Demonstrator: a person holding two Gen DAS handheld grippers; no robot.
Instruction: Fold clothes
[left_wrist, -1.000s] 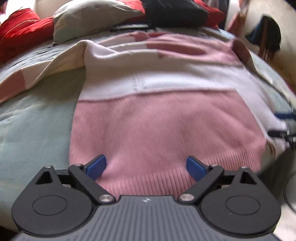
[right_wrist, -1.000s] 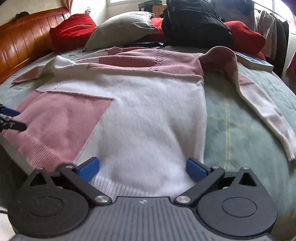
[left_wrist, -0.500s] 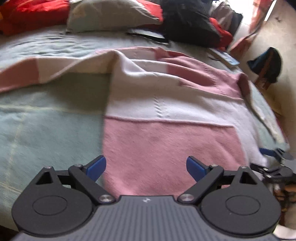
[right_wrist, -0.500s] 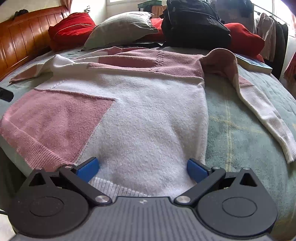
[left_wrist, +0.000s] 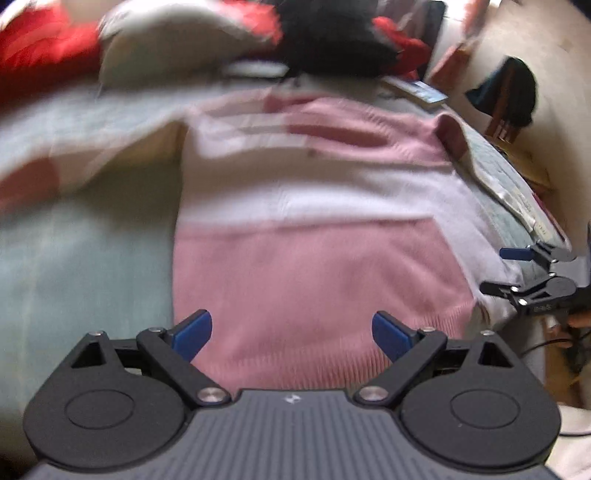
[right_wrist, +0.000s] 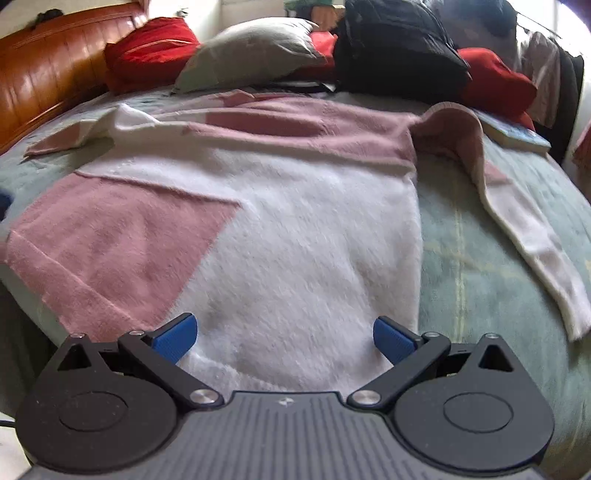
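Sweater (right_wrist: 295, 229), a fuzzy knit in pink and white blocks with a ribbed hem, lies spread flat on the pale green quilted bed (right_wrist: 480, 266), one sleeve trailing down the right side. Left gripper (left_wrist: 291, 328) hangs over the pink hem corner, jaws wide apart and holding nothing; right gripper (right_wrist: 284, 332) hangs over the white hem, equally wide and empty. No writing is legible. Only the right wrist view shows the wooden headboard (right_wrist: 40, 92); the blurred left wrist view alone shows the right gripper from the side.
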